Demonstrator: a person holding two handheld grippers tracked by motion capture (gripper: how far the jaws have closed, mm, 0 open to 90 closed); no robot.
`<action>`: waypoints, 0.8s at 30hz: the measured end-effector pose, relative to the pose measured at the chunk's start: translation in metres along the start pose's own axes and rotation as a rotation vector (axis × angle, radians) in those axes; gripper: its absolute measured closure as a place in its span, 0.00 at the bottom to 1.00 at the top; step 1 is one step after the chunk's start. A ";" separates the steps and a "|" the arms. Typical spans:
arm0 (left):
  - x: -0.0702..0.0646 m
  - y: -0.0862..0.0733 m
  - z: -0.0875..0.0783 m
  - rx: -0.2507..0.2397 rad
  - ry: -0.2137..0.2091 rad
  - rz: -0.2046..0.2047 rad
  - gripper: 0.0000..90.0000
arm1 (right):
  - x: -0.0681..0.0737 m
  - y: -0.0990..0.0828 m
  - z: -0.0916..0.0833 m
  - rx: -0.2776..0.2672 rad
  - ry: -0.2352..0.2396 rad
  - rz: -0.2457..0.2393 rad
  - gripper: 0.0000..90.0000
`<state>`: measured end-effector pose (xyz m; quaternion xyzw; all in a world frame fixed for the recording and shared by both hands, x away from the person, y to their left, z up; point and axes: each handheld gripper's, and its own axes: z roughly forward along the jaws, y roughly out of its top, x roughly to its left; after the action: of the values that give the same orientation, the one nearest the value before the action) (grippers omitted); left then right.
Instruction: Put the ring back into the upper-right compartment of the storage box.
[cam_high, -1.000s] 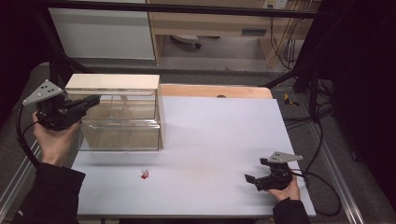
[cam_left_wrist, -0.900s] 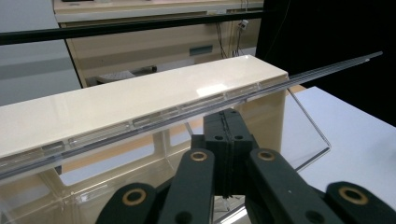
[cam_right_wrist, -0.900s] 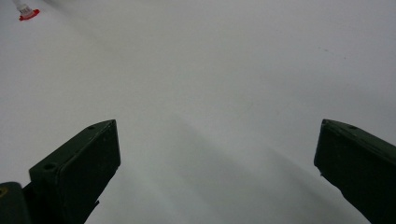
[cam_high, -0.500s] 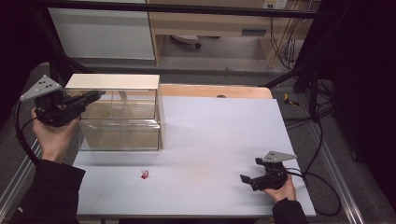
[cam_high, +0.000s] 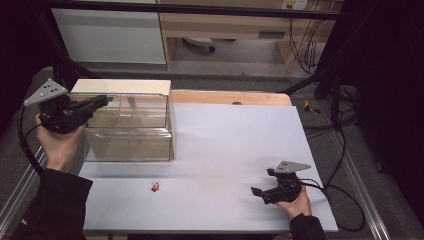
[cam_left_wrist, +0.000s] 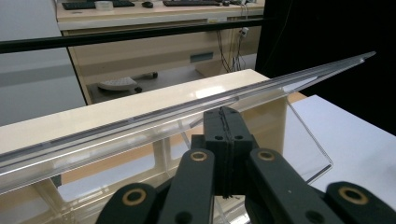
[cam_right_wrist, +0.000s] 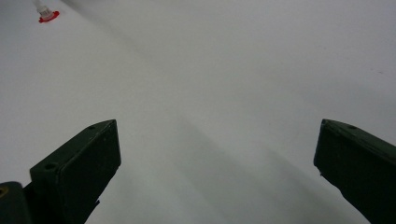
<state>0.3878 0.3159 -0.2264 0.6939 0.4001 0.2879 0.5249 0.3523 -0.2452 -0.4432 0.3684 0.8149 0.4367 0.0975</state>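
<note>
Left gripper (cam_high: 102, 101), raised, pinches the clear lid (cam_left_wrist: 196, 109); right gripper (cam_high: 260, 192) (jaws spread) rests low.

A white desk (cam_high: 225, 150) is seen; a clear acrylic box (cam_high: 127, 130) is set at its ten o'clock, a small red-and-white piece (cam_high: 156, 187) at seven.

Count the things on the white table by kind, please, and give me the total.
Clear box: 1
Small red and white piece: 1
Claw resting on the table (right): 1
Total: 3
</note>
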 end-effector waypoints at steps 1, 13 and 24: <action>0.000 0.000 0.000 0.000 0.000 0.000 1.00 | 0.001 0.001 0.002 0.000 0.001 -0.004 0.01; -0.001 0.002 0.002 0.003 0.008 0.008 1.00 | 0.020 0.016 0.019 0.013 0.037 -0.031 0.01; -0.001 0.002 0.003 0.003 0.004 0.016 1.00 | 0.038 0.034 0.037 0.016 0.065 -0.052 0.02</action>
<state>0.3906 0.3133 -0.2252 0.6974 0.3960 0.2931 0.5205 0.3604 -0.1838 -0.4322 0.3334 0.8305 0.4392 0.0792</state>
